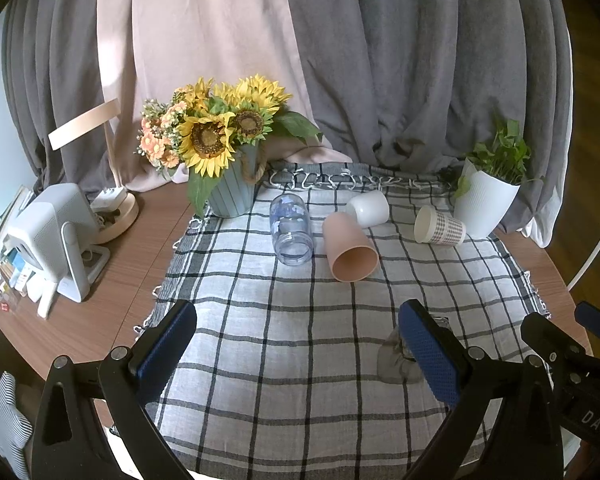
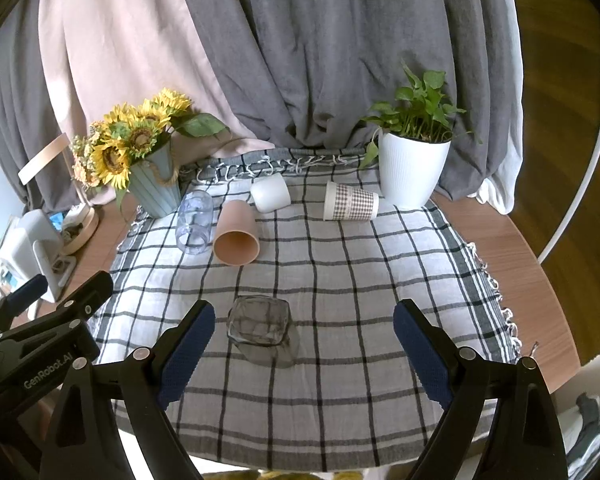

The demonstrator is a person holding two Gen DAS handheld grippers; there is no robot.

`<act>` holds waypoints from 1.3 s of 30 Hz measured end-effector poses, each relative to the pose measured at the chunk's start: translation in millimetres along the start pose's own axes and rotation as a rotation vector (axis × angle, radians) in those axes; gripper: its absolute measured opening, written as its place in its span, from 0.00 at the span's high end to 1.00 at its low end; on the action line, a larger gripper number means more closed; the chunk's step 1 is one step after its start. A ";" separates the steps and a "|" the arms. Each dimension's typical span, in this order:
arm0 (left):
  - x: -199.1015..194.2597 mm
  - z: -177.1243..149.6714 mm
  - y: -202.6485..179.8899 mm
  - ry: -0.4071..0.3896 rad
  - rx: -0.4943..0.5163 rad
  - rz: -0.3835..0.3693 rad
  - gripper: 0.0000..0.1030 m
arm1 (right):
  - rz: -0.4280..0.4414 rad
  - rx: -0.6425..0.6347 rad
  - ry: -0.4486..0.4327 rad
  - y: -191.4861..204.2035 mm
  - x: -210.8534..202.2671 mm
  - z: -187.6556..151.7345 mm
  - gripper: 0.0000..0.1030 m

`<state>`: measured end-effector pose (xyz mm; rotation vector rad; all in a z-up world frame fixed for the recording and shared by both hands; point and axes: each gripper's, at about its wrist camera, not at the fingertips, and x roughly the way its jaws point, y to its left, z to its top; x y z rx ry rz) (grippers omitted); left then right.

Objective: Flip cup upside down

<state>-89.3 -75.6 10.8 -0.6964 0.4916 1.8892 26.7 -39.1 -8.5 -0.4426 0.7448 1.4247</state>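
Several cups lie on their sides on the checked cloth [image 1: 292,344]: a clear plastic cup [image 1: 290,229] [image 2: 195,222], a pink cup [image 1: 349,247] [image 2: 236,234], a white cup [image 1: 369,208] [image 2: 271,193] and a checked paper cup [image 1: 439,226] [image 2: 350,202]. A smoky glass cup [image 2: 265,330] stands mouth down on the cloth near me, partly hidden behind a finger in the left wrist view [image 1: 396,356]. My left gripper [image 1: 296,354] is open and empty above the near cloth. My right gripper [image 2: 304,354] is open and empty, with the glass cup just ahead of its left finger.
A sunflower pot [image 1: 232,192] [image 2: 156,190] stands at the cloth's back left. A white pot with a green plant [image 1: 484,204] [image 2: 412,176] stands at the back right. A white device [image 1: 56,236] and a wooden lamp base [image 1: 116,212] sit on the wooden table at left. Curtains hang behind.
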 end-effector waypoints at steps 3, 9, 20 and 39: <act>0.2 -0.1 0.1 0.001 0.002 0.001 0.00 | 0.000 -0.001 0.000 -0.2 0.0 0.1 0.12; 0.3 -1.6 -0.5 0.002 0.002 0.000 0.00 | 0.000 0.000 0.002 -0.9 0.1 -0.2 0.12; 1.0 -3.8 -1.4 0.004 0.006 -0.003 0.00 | 0.001 -0.002 0.003 -1.4 0.1 -0.1 0.12; 1.2 -3.5 -2.0 0.004 0.008 -0.004 0.00 | 0.001 -0.003 0.005 -3.5 0.6 -1.5 0.12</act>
